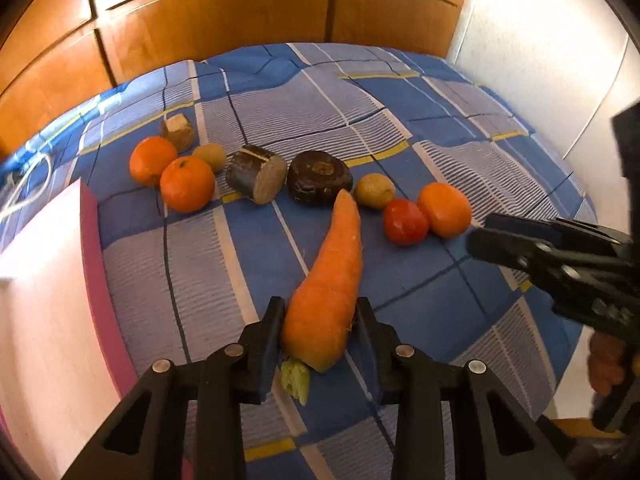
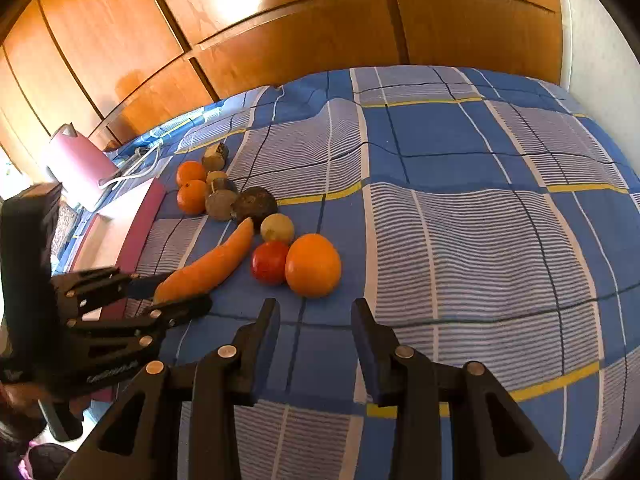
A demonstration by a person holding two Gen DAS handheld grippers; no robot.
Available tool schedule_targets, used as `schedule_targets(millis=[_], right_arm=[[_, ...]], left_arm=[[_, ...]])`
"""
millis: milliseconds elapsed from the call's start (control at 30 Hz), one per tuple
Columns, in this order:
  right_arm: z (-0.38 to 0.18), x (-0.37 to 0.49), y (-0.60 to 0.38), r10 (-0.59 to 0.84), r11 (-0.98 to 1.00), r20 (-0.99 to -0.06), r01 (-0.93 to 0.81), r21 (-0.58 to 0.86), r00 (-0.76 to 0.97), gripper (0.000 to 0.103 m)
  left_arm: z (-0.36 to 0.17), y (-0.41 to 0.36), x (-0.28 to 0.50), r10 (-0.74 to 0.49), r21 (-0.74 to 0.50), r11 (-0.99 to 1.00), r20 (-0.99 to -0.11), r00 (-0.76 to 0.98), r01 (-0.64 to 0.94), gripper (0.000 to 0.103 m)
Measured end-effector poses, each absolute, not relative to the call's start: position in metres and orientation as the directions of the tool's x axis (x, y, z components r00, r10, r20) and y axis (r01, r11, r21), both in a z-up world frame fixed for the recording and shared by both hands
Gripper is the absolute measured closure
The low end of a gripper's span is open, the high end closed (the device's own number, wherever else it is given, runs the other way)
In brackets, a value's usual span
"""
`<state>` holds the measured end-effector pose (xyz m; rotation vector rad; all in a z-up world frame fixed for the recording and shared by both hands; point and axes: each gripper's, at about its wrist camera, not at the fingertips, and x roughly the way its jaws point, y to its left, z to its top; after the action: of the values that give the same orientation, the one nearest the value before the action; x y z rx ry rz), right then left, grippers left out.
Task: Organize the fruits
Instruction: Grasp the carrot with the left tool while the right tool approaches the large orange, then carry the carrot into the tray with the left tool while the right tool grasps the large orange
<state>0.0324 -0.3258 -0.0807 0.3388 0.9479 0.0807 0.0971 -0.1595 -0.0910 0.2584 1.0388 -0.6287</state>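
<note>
My left gripper (image 1: 319,312) is shut on the thick end of a carrot (image 1: 330,288), whose tip points at a dark round vegetable (image 1: 319,177). The carrot (image 2: 208,266) also shows in the right wrist view, held by the left gripper (image 2: 176,294). On the blue checked bedspread (image 1: 440,152) lie two oranges (image 1: 187,184) at the left, a cut dark piece (image 1: 256,174), a kiwi (image 1: 374,191), a tomato (image 1: 405,222) and an orange (image 1: 444,210). My right gripper (image 2: 316,316) is open and empty, just short of the big orange (image 2: 313,265) and tomato (image 2: 269,262).
A pink-edged box (image 1: 48,300) stands at the left of the bed. A brownish chunk (image 1: 178,132) and a second kiwi (image 1: 210,157) lie behind the left oranges. Wooden wardrobe doors (image 1: 240,12) stand behind the bed. A white wall (image 1: 540,60) is at the right.
</note>
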Motion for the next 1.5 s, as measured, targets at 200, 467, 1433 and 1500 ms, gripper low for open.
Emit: schedule_targets(millis=[200,467,1433,1500], right_arm=[[-0.080,0.048,-0.325,0.199,0.950,-0.781,0.078,0.301,0.592,0.066],[-0.089,0.066,-0.318,0.196,0.959,-0.804,0.062,0.277,0.562,0.066],[-0.055,0.044,-0.285,0.192,0.978,-0.768,-0.053,0.202,0.611,0.069],[-0.050,0.046,-0.274,0.216,0.975,-0.765,-0.087,0.206,0.606,0.069]], left_arm=[[-0.070,-0.135,0.079,-0.438,-0.182,0.818,-0.812,0.386,0.545,0.070],[-0.056,-0.110,0.074,-0.479,-0.224,0.818,-0.775,0.412,0.530,0.072],[-0.016,0.044,0.091,-0.115,-0.171,0.985,-0.730,0.674,-0.017,0.058],[-0.016,0.055,0.086,-0.080,-0.166,0.984,-0.721,0.689,-0.060,0.044]])
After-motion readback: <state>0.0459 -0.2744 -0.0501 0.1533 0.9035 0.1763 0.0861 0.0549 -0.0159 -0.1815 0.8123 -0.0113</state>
